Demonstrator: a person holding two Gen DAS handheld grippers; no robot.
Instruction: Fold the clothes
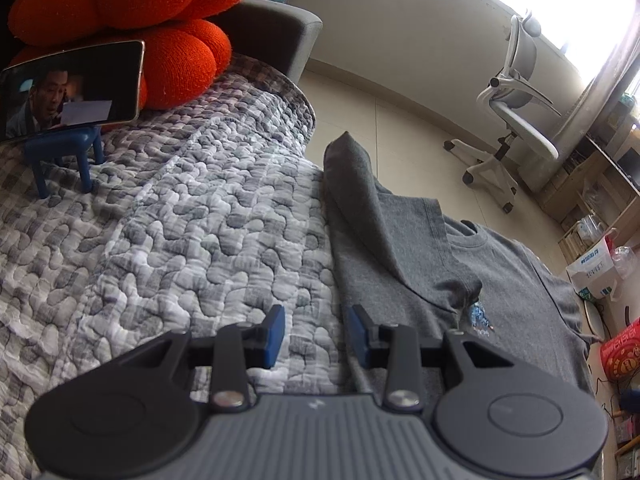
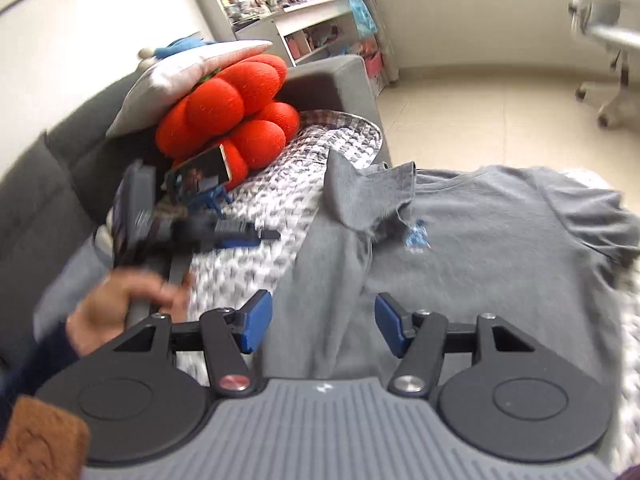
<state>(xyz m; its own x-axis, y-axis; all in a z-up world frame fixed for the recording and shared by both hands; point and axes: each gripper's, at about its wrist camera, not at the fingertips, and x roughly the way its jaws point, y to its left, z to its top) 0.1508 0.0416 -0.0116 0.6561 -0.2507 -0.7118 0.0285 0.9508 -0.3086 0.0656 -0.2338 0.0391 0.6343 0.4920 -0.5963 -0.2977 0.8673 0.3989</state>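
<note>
Left wrist view. Your left tongs (image 1: pixel 316 336) are released, the blue pads (image 1: pixel 276 330) parted and holding nothing; they hang over the seam where the grey T-shirt (image 1: pixel 512 280) meets the grey-and-white quilted cover (image 1: pixel 180 220) of the sofa (image 1: pixel 276 32). The T-shirt lies spread along the cover's front edge, collar toward the floor side, with one sleeve (image 1: pixel 360 200) folded inward across the chest and ending beside a small blue print (image 1: pixel 480 318). Toward the cover's far-left corner a phone (image 1: pixel 72 88) with a lit screen leans on a small blue stand (image 1: pixel 66 156), against an orange-red lobed cushion (image 1: pixel 132 8). Beyond the sofa, a white office chair (image 1: pixel 516 112) stands on the pale floor under a bright window.

Right wrist view (blurred). Your right tongs (image 2: pixel 323 328) are likewise released and empty, their pads (image 2: pixel 256 324) wide apart above the lower body of the T-shirt (image 2: pixel 500 260), near its left edge. The folded sleeve (image 2: pixel 360 192) rests on the chest just left of the blue print (image 2: pixel 416 236). At the left, your left hand (image 2: pixel 120 304) holds the other tongs (image 2: pixel 240 236) over the quilted cover (image 2: pixel 280 208), beside the shirt and not touching it. Behind them are the phone (image 2: pixel 204 168), the cushion (image 2: pixel 236 108) and a pale pillow (image 2: pixel 180 76) against the sofa back (image 2: pixel 40 200); white shelves (image 2: pixel 312 28) stand at the wall.
</note>
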